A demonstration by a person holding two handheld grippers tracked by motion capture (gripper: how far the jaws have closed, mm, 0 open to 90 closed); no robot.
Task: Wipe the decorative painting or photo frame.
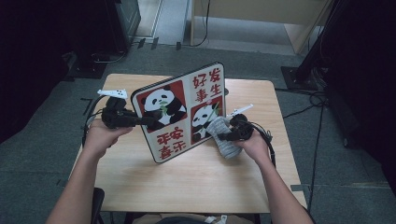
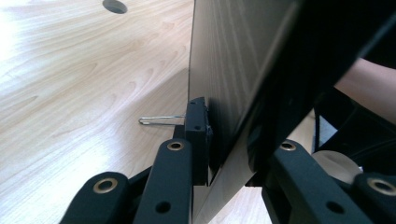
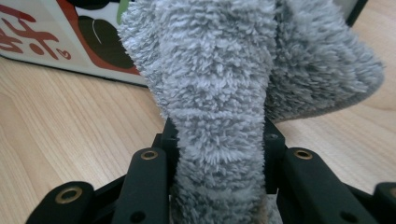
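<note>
High view: panda board (image 1: 180, 112) held tilted on edge over the middle of the desk (image 1: 196, 186), lowest corner down near the wood, top corner toward the far edge; rounded rectangle with a dark rim, cream face split in four panels, two red ones with black-and-white pandas, two pale ones with red characters; left gripper (image 1: 140, 120) clamped on its left edge, right gripper (image 1: 224, 136) pinching a grey cloth (image 1: 223, 135) against the board's right side, toward the desk's right edge.

Left gripper view: jaws pressed onto the board (image 2: 233, 70) from both faces, dark plain back turned to the camera, thin pale edge between the pads; small wire clip (image 2: 161, 120) beside the jaw, lying on or just above the wood, can't tell which.

Right gripper view: jaws closed on the cloth (image 3: 219, 93), fluffy grey pile, bunched and folded; board's printed face (image 3: 56, 37) just behind it.
</note>
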